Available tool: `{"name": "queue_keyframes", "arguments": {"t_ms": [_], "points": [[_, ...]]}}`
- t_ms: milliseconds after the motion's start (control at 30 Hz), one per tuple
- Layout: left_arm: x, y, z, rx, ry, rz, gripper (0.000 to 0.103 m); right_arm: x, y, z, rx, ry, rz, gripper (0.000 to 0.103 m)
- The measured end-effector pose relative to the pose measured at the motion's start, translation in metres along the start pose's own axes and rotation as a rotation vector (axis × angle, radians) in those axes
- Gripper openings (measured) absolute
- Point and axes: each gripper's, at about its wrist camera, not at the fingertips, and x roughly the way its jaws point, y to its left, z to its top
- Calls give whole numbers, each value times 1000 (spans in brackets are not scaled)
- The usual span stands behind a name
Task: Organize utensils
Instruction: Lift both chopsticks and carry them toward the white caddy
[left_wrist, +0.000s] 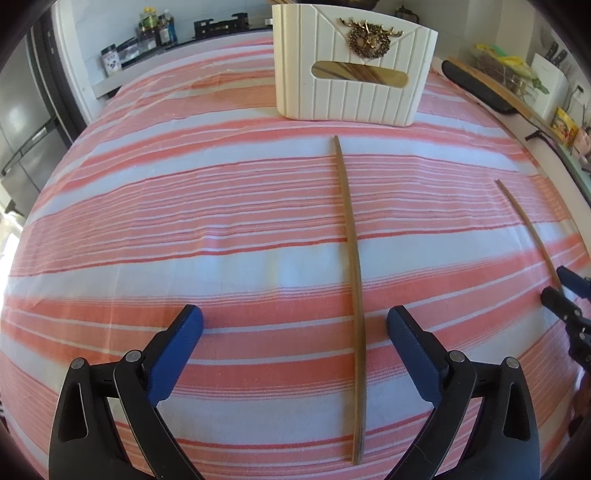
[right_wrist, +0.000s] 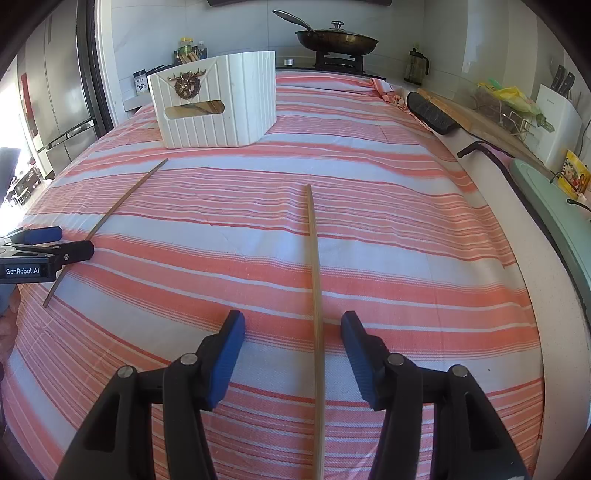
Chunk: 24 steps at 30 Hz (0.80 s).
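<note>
Two wooden chopsticks lie on the striped cloth. In the left wrist view one chopstick (left_wrist: 354, 266) runs between the blue pads of my left gripper (left_wrist: 294, 317), which is open wide; neither pad touches it, and it lies nearer the right pad. In the right wrist view the other chopstick (right_wrist: 316, 273) lies between the pads of my right gripper (right_wrist: 292, 321), open with gaps on both sides. A white ribbed holder (left_wrist: 351, 70) with a gold deer ornament stands at the far side, with more chopsticks showing through its slot. Each gripper shows at the edge of the other's view, my right gripper (left_wrist: 554, 284) and my left gripper (right_wrist: 72, 242).
The pink and white striped cloth (right_wrist: 388, 221) covers the counter. Along the right edge lie a black brush (right_wrist: 432, 110), a wooden board (right_wrist: 484, 125) and a green tray (right_wrist: 554, 206). A pan (right_wrist: 336, 38) sits on a burner at the back. A fridge (left_wrist: 22, 122) stands at left.
</note>
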Motion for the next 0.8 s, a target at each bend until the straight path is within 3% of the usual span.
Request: {"name": "queue_keyframes", "arguments": {"t_ms": [200, 333, 400, 433, 500, 533, 667, 800], "points": [[5, 10, 23, 94, 100, -87, 98, -2, -14, 15, -50, 210, 59, 55], [25, -1, 60, 134, 137, -105, 78, 18, -10, 42, -135, 281, 52, 55], [33, -10, 79, 150, 147, -113, 63, 37, -9, 61, -139, 294, 47, 44], [37, -14, 89, 151, 155, -118, 51, 44, -10, 72, -131, 284, 46, 42], [46, -20, 104, 144, 166, -124, 25, 61, -9, 93, -131, 274, 29, 12], [49, -23, 109, 138, 166, -131, 5, 68, -10, 102, -120, 265, 21, 6], [39, -26, 111, 122, 112, -141, 3, 73, -17, 121, -29, 221, 35, 5], [-17, -14, 99, 100, -39, -208, 3, 19, -19, 126, 16, 62, 130, 6]]}}
